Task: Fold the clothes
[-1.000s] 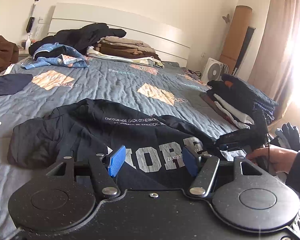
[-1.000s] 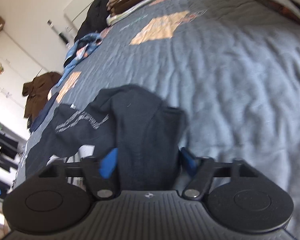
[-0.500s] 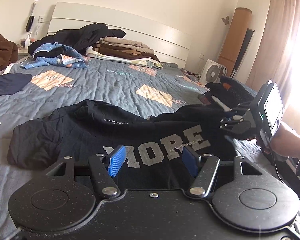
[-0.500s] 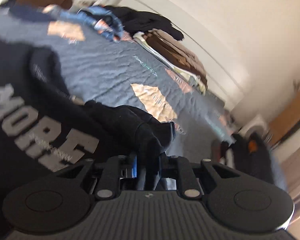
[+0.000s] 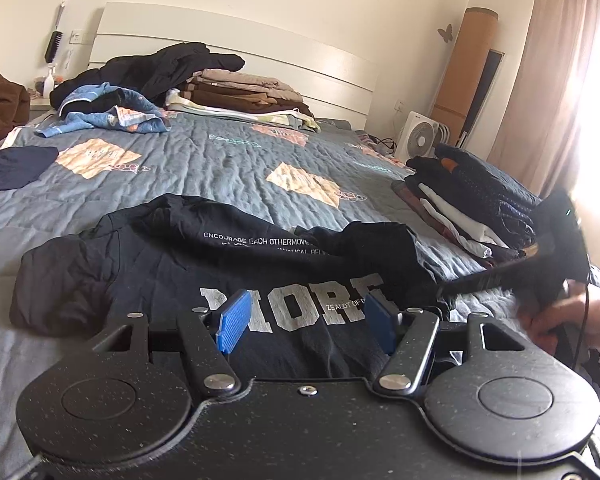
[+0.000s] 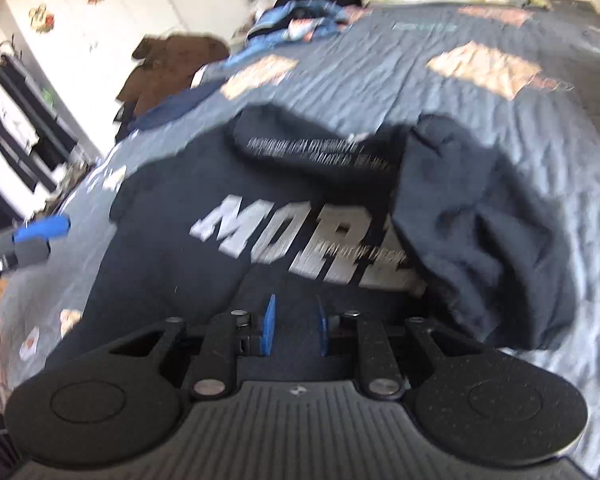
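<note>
Our left gripper point(image 5: 306, 322) hovers low over the near hem of the black T-shirt point(image 5: 204, 268), its blue pads point(image 5: 233, 320) spread wide apart with only the printed "MORE" showing between them; nothing is pinched there. Our right gripper point(image 6: 293, 326) has its jaws opening from a narrow gap, and we see no cloth caught between the pads, only the dark fabric lying beneath them.

That T-shirt lies spread on the grey quilted bed point(image 5: 228, 164), at its near edge, chest print facing up. Its right sleeve point(image 6: 484, 224) is folded in over the body, covering the last letter of the print, and a fold with small white lettering runs across the far side. In the left wrist view the right gripper's dark body sits at the right, just beside the shirt's right edge, with our hand point(image 5: 560, 316) wrapped around it.

Farther off, a folded stack point(image 5: 472, 204) rests on the right side of the bed, another folded pile point(image 5: 244, 94) lies by the headboard point(image 5: 236, 40), and loose clothes point(image 5: 112, 108) sit at the far left.
</note>
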The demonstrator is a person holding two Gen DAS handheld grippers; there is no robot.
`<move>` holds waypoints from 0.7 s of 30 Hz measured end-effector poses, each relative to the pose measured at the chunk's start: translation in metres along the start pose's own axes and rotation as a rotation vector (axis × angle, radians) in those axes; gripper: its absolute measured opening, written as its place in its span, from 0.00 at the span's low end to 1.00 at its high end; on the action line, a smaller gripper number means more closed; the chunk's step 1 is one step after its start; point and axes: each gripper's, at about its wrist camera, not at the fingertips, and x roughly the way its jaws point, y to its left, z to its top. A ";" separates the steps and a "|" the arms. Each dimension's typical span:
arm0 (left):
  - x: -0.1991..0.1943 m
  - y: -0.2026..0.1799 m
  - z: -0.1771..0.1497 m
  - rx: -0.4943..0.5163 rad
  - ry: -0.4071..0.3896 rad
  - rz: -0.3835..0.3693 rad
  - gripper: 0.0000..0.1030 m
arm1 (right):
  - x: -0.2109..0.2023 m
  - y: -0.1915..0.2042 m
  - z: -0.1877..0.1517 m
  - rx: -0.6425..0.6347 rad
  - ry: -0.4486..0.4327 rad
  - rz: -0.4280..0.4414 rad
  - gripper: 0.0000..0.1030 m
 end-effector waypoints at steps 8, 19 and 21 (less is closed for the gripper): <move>0.002 -0.001 -0.002 0.003 0.006 -0.001 0.60 | -0.049 -0.129 0.016 0.255 -0.150 -0.099 0.35; 0.009 -0.001 -0.007 0.020 0.029 0.020 0.60 | 0.006 -0.149 -0.003 0.341 -0.002 -0.003 0.27; 0.009 -0.002 -0.007 0.025 0.032 0.019 0.60 | 0.002 -0.143 0.000 0.339 0.004 -0.038 0.16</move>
